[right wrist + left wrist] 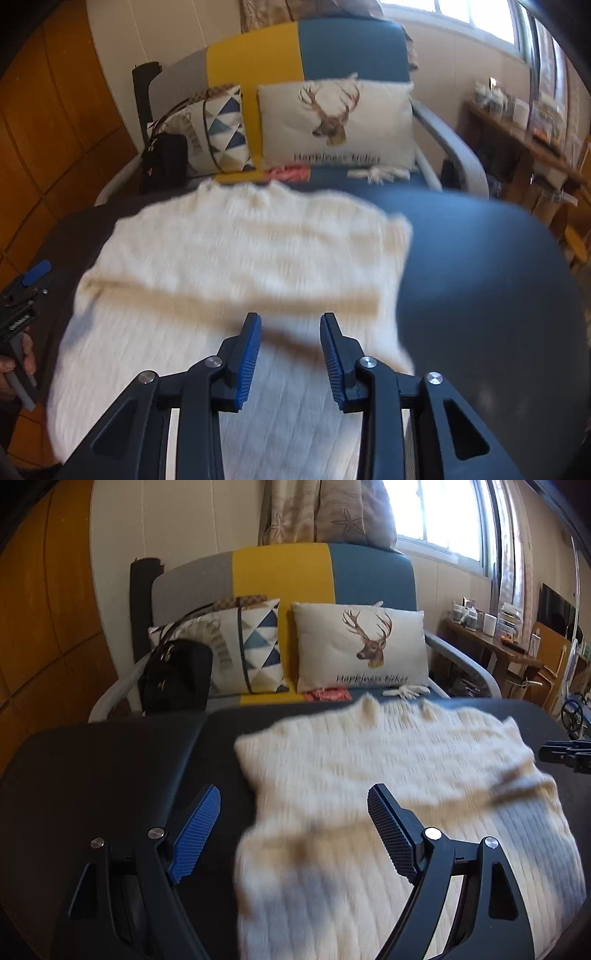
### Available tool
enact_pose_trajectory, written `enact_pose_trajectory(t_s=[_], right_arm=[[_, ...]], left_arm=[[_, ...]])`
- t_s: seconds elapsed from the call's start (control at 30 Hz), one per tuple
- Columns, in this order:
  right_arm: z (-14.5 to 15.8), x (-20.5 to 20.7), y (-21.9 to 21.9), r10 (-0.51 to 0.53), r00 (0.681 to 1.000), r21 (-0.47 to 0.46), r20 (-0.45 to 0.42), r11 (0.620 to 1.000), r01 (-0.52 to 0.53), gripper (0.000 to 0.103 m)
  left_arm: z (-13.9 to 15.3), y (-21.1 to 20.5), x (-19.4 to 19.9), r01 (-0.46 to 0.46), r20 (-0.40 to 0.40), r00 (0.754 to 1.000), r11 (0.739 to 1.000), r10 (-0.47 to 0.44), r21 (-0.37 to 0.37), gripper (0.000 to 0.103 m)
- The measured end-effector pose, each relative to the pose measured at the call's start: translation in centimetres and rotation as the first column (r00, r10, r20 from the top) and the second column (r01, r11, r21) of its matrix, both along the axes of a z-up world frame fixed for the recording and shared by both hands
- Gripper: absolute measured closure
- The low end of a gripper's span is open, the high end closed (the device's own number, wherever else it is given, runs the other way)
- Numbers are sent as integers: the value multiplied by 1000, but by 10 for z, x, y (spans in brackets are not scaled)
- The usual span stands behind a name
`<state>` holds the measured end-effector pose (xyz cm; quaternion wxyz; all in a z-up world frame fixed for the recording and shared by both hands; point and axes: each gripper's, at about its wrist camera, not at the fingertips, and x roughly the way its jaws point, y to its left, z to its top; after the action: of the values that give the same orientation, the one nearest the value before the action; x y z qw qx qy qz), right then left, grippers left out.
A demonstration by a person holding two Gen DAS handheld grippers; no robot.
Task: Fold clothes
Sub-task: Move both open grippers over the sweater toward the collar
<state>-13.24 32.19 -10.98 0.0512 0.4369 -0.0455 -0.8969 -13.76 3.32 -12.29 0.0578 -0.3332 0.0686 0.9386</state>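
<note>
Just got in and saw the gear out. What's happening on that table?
A person with a gripper in each hand is folding a white knit sweater lying on the dark table. Both the left gripper and right gripper are above it with jaws open, gripping nothing. The image is motion-blurred.

Sweater (388, 775): on table (110, 775). Behind table: sofa (280, 568), bearing two cushions (362, 646); bag (177, 675) at its left.
</note>
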Motion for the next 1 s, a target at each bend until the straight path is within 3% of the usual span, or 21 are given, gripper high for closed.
enact_pose_trajectory(t_s=[0.07, 0.13, 0.17, 0.23, 0.33, 0.47, 0.57, 0.63, 0.7, 0.83, 0.93, 1.0], right_arm=[[-10, -34, -2, 6, 999, 42, 37, 999, -8, 69], [-41, -59, -1, -33, 990, 165, 135, 986, 10, 69], [-59, -64, 5, -39, 982, 173, 184, 985, 6, 69], [-61, -55, 16, -14, 992, 128, 123, 992, -2, 70], [-41, -53, 23, -5, 994, 59, 108, 998, -2, 70], [-7, -77, -1, 104, 994, 39, 15, 994, -105, 71], [-11, -113, -31, 165, 986, 77, 14, 983, -166, 71], [-26, -136, -44, 156, 986, 161, 56, 973, -163, 71], [-41, -155, -47, 150, 985, 183, 88, 969, -164, 71], [-67, -177, -39, 101, 988, 265, 116, 956, -129, 70], [-68, -179, -16, 49, 997, 147, 61, 987, -58, 70], [-66, -178, -5, 22, 998, 81, 50, 996, -26, 70]], left_arm=[[-9, 10, -36, -8, 10, 1000, 998, 8, -56, 18], [-32, 11, -61, -24, 56, 998, 992, 31, -124, 18], [-46, 6, -66, -29, 90, 995, 990, 41, -137, 18], [-71, -5, -75, -38, 148, 987, 988, 61, -150, 18], [-50, -16, -70, -61, 82, 994, 995, 67, -75, 18], [-30, 3, -90, -8, 44, 999, 1000, 9, -23, 18], [-17, 19, -106, 34, 14, 999, 999, -34, 5, 18], [-28, 41, -126, 56, 21, 998, 996, -55, -74, 18], [-42, 61, -147, 67, 43, 997, 985, -61, -157, 18], [-66, 71, -169, 17, 83, 997, 971, 2, -238, 18], [-84, 77, -184, -16, 108, 993, 957, 50, -290, 18], [-81, 69, -184, -34, 123, 990, 968, 66, -249, 18]])
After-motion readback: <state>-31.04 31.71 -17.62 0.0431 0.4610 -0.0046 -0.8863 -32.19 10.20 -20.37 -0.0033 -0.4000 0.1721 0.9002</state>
